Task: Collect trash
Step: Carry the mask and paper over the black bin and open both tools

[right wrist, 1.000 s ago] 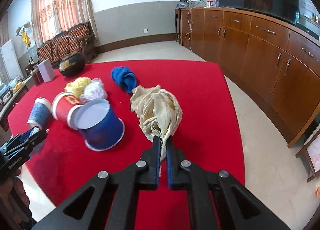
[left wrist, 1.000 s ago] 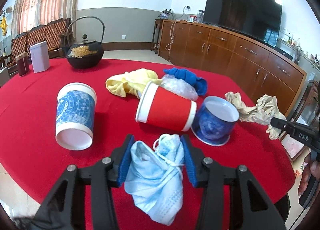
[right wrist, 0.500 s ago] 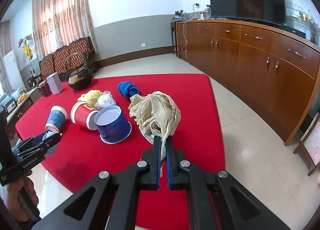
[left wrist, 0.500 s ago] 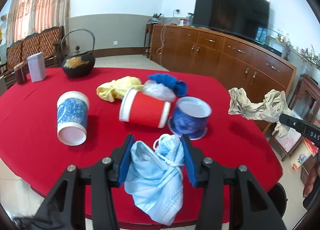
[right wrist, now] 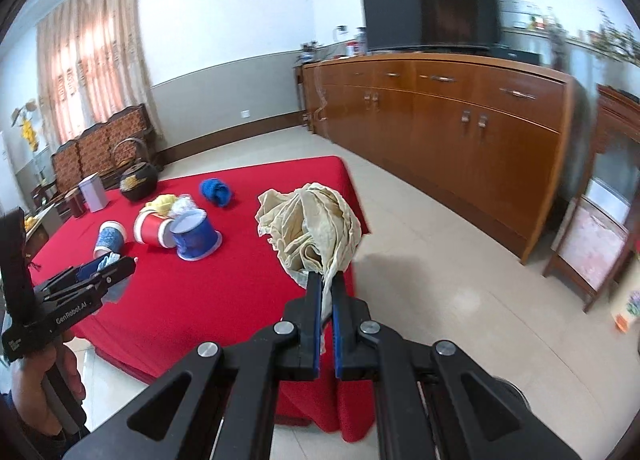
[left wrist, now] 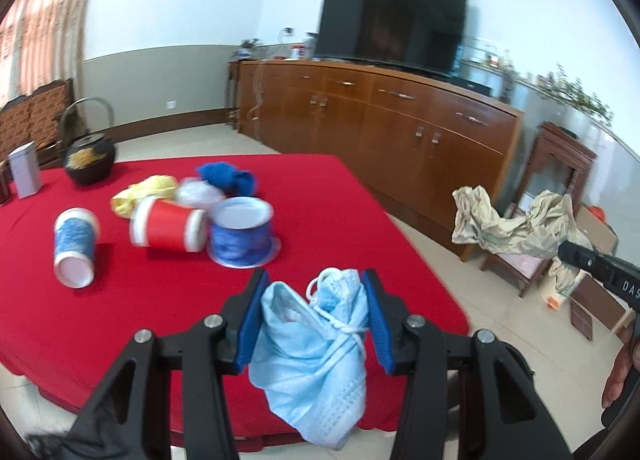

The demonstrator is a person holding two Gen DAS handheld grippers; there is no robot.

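While our left gripper clamps its blue pads on the bundled light-blue face mask, the mask hangs down between the jaws above the near edge of the red table. Our right gripper is pinched tight on a twist of the crumpled beige paper, and that wad balloons out ahead of the fingertips, over the table's corner, where the cloth gives way to tiled floor.

Out on the cloth we see more litter. A blue paper cup stands upside down on its rim, touching a red cup that lies on its side. Well to the left lies a blue-patterned cup, also tipped over. Behind the red cup sit a yellow rag, a clear crumpled plastic bag and a blue cloth, bunched close together. Farther back stand a black iron teapot and a pale tin.

From the left camera the paper wad blocks part of a small wooden stand by the wall. Beyond runs a long wooden sideboard with a dark television on top. From the right camera, a hand grips the left tool's handle at the lower left.
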